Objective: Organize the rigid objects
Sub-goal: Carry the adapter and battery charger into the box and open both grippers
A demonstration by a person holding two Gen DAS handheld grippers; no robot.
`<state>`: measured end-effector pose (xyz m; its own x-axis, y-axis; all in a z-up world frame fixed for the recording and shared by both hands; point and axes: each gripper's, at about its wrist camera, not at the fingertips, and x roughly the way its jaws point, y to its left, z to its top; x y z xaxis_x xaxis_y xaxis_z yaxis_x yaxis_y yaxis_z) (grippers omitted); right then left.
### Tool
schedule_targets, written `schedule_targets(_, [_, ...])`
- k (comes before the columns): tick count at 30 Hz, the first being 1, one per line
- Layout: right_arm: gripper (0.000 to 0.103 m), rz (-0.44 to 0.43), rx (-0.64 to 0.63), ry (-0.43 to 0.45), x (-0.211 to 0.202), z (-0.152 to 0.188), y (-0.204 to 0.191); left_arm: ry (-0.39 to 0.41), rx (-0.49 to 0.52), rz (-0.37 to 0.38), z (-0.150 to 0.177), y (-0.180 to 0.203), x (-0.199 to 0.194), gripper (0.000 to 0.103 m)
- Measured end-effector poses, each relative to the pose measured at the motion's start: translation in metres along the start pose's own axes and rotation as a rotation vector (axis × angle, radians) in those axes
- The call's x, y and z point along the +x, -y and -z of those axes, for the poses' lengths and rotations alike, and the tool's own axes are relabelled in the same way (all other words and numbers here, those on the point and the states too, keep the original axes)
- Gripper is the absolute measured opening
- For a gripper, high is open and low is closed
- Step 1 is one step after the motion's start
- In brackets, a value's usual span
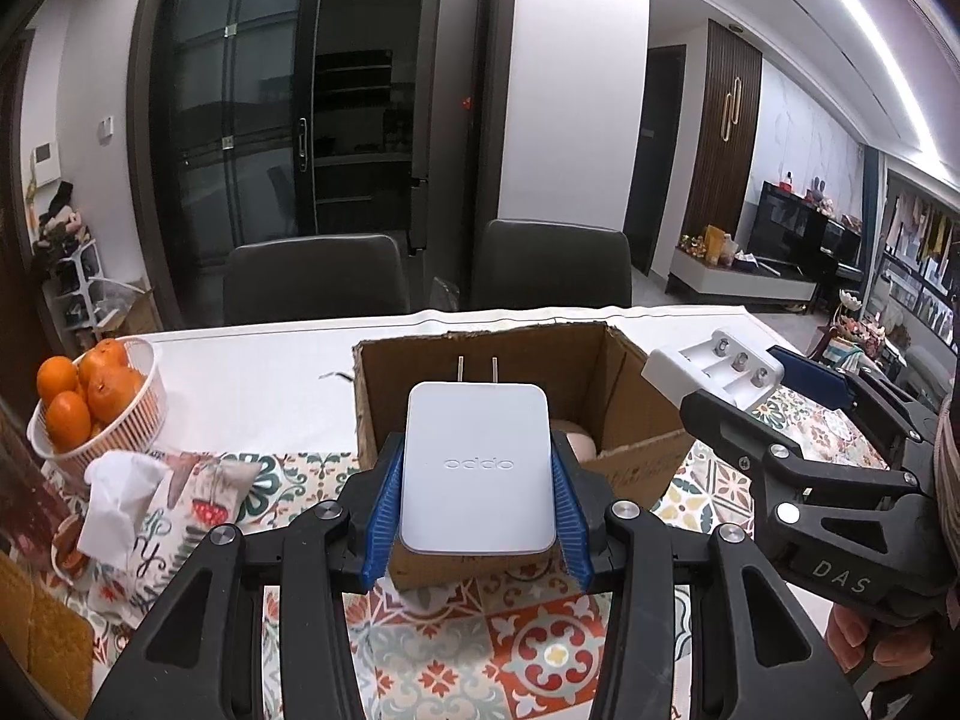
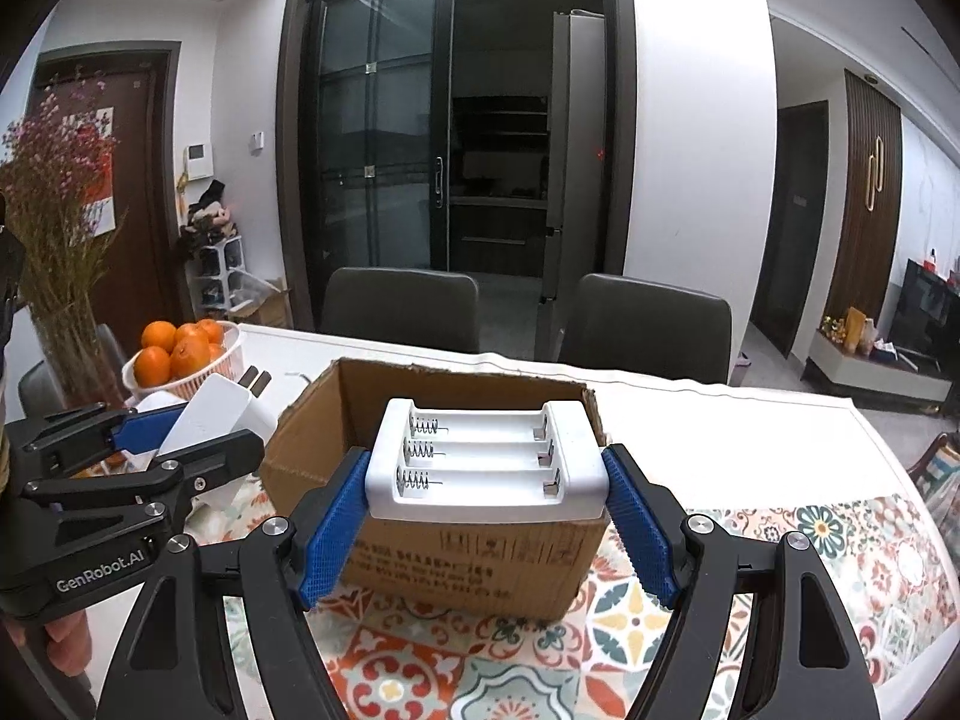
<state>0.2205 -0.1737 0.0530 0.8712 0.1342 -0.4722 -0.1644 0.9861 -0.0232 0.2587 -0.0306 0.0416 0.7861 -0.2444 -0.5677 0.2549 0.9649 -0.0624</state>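
Observation:
My left gripper (image 1: 476, 468) is shut on a white OPPO charger (image 1: 477, 468), prongs pointing away, held above the near side of an open cardboard box (image 1: 630, 384). A pale rounded object (image 1: 577, 443) lies inside the box. My right gripper (image 2: 485, 477) is shut on a white battery holder (image 2: 486, 459) with three empty slots, held over the box's near wall (image 2: 468, 558). The right gripper and battery holder (image 1: 717, 369) also show at the right of the left wrist view. The left gripper with the charger (image 2: 219, 414) shows at the left of the right wrist view.
A white basket of oranges (image 1: 96, 402) and a patterned tissue pouch (image 1: 156, 516) sit at the table's left. A patterned tile mat (image 2: 630, 624) covers the near table. Two dark chairs (image 2: 399, 309) stand behind. Dried flowers (image 2: 54, 228) are at far left.

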Motion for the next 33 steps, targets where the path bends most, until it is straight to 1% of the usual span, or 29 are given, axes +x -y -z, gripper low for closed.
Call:
schedule_targets(8, [0.077,-0.001,0.007,-0.016,0.021,-0.015,0.008,-0.010,0.025,-0.017,-0.024,0.002,0.021,0.045])
schedule_targets(12, [0.077,-0.010,0.018,-0.034,0.034,-0.020,0.012,-0.028,0.014,-0.006,-0.034,0.002,0.032,0.045])
schedule_targets(15, [0.077,-0.031,0.040,-0.059,0.044,-0.022,0.017,-0.057,-0.003,0.008,-0.040,-0.001,0.044,0.045])
schedule_targets(21, [0.077,-0.043,0.061,-0.132,0.072,-0.025,0.026,-0.126,-0.016,0.001,-0.046,-0.009,0.072,0.045])
schedule_targets(27, [0.077,-0.039,0.046,-0.184,0.097,-0.027,0.029,-0.155,0.002,-0.020,-0.049,-0.011,0.090,0.045])
schedule_targets(33, [0.077,-0.041,0.048,-0.244,0.118,-0.025,0.033,-0.219,0.034,-0.032,-0.048,-0.014,0.110,0.045])
